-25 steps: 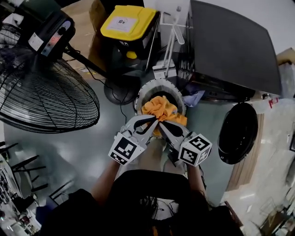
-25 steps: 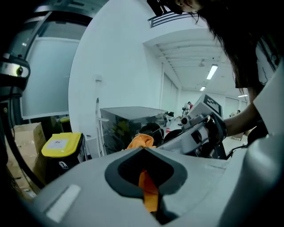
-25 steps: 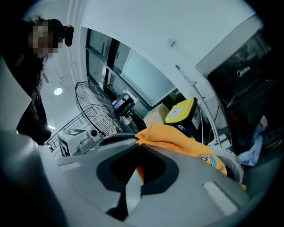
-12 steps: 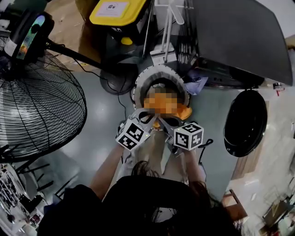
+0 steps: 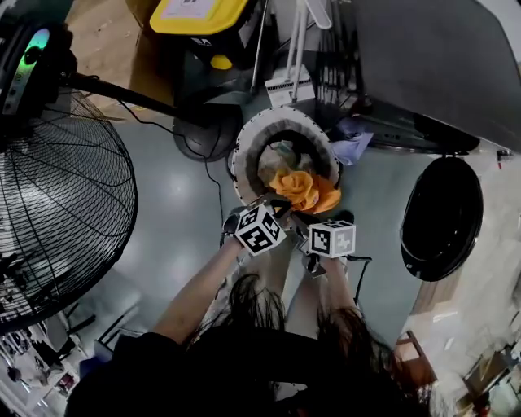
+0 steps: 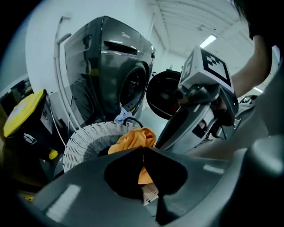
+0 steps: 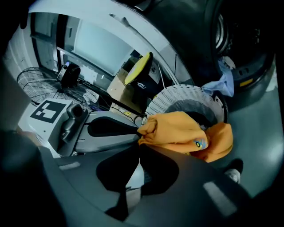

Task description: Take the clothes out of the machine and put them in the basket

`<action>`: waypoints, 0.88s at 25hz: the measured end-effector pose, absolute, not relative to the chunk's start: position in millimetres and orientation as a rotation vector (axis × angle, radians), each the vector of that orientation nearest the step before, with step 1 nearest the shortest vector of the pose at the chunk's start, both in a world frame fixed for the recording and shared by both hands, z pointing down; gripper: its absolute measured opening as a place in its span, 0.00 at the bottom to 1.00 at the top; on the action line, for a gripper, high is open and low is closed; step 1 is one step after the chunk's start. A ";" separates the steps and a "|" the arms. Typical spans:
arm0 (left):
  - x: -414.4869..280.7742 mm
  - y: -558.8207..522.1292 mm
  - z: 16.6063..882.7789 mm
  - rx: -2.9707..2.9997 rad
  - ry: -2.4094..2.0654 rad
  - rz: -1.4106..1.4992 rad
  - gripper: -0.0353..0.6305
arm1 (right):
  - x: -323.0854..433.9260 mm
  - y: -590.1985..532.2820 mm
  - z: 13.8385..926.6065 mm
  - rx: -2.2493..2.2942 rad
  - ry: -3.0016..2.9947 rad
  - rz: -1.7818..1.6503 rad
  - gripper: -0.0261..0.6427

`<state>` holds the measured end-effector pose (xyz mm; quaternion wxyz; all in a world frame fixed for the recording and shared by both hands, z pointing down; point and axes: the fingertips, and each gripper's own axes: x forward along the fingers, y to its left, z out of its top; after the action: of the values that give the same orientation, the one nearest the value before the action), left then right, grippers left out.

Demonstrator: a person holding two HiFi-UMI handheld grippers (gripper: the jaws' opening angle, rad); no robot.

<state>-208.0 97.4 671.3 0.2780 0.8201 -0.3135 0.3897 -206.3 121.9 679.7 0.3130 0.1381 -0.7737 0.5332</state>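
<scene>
An orange garment (image 5: pixel 305 189) lies bunched over the near rim of the white mesh basket (image 5: pixel 244 147). Part of it hangs outside the basket. My left gripper (image 5: pixel 280 206) and right gripper (image 5: pixel 295 220) meet at its near edge, both shut on the cloth. In the left gripper view the shut jaws (image 6: pixel 143 150) pinch the orange garment (image 6: pixel 133 138) above the basket (image 6: pixel 82 139). In the right gripper view my gripper (image 7: pixel 136 144) holds a corner of the garment (image 7: pixel 177 133). The dark washing machine (image 5: pixel 423 65) stands behind, its round door (image 5: pixel 442 218) swung open.
A pale blue cloth (image 5: pixel 350 151) hangs at the machine's opening, beside the basket. A large black floor fan (image 5: pixel 57 204) stands at the left. A yellow-lidded bin (image 5: pixel 195 12) sits behind the basket. The person's legs and feet are just below the grippers.
The orange garment has come down from above the basket onto its near rim. Both grippers have drawn closer together and lower, still holding it.
</scene>
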 end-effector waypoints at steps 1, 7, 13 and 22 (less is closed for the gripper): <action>-204.9 99.9 679.5 2.194 -0.817 1.065 0.06 | -202.5 124.1 686.8 0.383 -2.015 1.428 0.09; -205.6 121.9 709.8 2.101 -0.718 1.154 0.24 | -173.6 135.4 727.6 0.486 -1.883 1.384 0.09; -220.9 136.3 710.6 2.039 -0.751 1.140 0.24 | -162.8 123.6 743.3 0.543 -1.888 1.364 0.28; -221.2 135.9 702.7 2.040 -0.787 1.103 0.24 | -163.3 114.7 739.2 0.580 -1.931 1.393 0.37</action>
<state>-221.2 135.9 702.7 0.3393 0.7836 -0.3024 0.4235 -163.3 114.7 739.2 0.3383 0.2228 -0.7415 0.5349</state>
